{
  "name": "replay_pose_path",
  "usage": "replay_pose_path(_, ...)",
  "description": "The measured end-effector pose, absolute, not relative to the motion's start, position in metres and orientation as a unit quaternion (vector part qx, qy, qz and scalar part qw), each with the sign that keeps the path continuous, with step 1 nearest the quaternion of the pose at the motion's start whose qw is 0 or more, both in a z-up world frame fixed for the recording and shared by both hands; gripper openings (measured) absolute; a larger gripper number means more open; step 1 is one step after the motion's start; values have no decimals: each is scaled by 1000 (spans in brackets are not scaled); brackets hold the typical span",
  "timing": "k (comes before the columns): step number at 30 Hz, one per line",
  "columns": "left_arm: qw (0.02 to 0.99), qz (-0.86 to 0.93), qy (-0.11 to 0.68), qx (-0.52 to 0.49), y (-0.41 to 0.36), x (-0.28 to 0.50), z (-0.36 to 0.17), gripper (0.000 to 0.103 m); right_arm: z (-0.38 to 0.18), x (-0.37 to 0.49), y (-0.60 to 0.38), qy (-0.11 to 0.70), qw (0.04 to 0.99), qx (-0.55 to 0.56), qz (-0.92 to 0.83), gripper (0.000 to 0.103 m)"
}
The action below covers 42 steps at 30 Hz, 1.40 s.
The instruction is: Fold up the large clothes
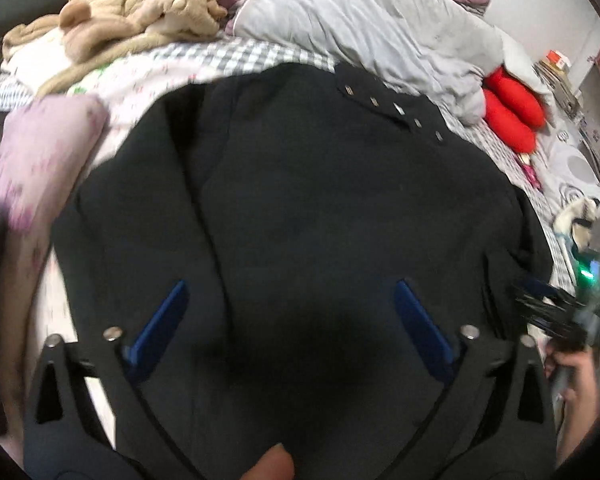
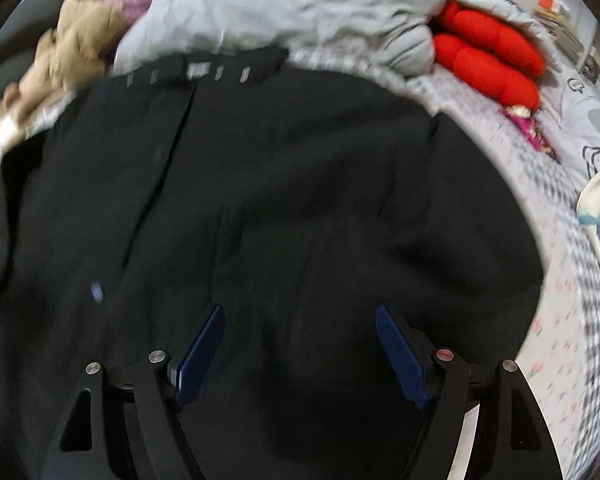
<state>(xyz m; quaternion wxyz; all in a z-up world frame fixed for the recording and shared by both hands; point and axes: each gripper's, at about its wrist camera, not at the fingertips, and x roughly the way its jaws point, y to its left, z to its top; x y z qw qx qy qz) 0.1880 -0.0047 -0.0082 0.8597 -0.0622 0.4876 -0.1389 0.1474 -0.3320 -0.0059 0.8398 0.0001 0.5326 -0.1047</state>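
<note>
A large black garment point(image 1: 300, 184) lies spread on the bed and fills most of both views; it also shows in the right wrist view point(image 2: 284, 184). A row of small silver studs point(image 1: 398, 109) runs along its far edge. My left gripper point(image 1: 292, 292) hovers over the near part of the garment, blue pads wide apart, holding nothing. My right gripper point(image 2: 300, 316) hovers over the garment too, jaws wide open and empty. The right gripper's body point(image 1: 552, 312) shows at the right edge of the left wrist view, in a hand.
A grey duvet point(image 1: 360, 20) is piled behind the garment. A beige plush toy point(image 1: 140, 4) lies at the back left, a red cushion point(image 2: 488, 52) at the back right. A pink cloth point(image 1: 40, 160) lies left. The checked bedsheet point(image 2: 560, 320) is bare at the right.
</note>
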Motion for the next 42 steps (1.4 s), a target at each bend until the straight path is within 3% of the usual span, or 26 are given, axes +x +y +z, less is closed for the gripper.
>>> replay_pose_path(4, 858, -138, 491, -54, -2, 141, -20, 102, -44, 145, -322, 547, 826, -27, -135, 79)
replay_pose_path(6, 851, -149, 500, -59, -3, 131, -32, 102, -60, 147, -323, 539, 825, -43, -164, 73)
replay_pose_path(8, 843, -156, 510, -69, -5, 126, -47, 102, -65, 147, -324, 522, 831, -57, -185, 39)
replay_pose_path(9, 840, -153, 516, -74, -7, 125, -55, 102, -65, 147, -323, 519, 833, -60, -182, 32)
replay_pose_path(10, 839, -155, 517, -75, -10, 122, -57, 102, -62, 147, -322, 519, 833, -64, -180, 17)
replay_pose_path(11, 838, -161, 517, -75, -13, 121, -58, 102, -56, 146, -321, 517, 834, -69, -180, 15)
replay_pose_path(21, 845, -198, 493, -62, -34, 116, -55, 102, 130, 71, -412, 368, 893, -54, -255, 13)
replay_pose_path(27, 850, -205, 483, -47, -48, 118, -55, 102, 186, 41, -515, 335, 871, -39, -358, 12)
replay_pose_path(32, 853, -201, 479, -49, -52, 124, -59, 102, 183, 27, -584, 338, 838, -34, -427, 8)
replay_pose_path(38, 862, -174, 474, -39, -48, 135, -63, 102, 116, 19, -666, 402, 756, -42, -514, 8)
replay_pose_path(42, 868, -155, 471, -19, -39, 142, -62, 102, 102, -8, -701, 403, 754, 53, -517, 12)
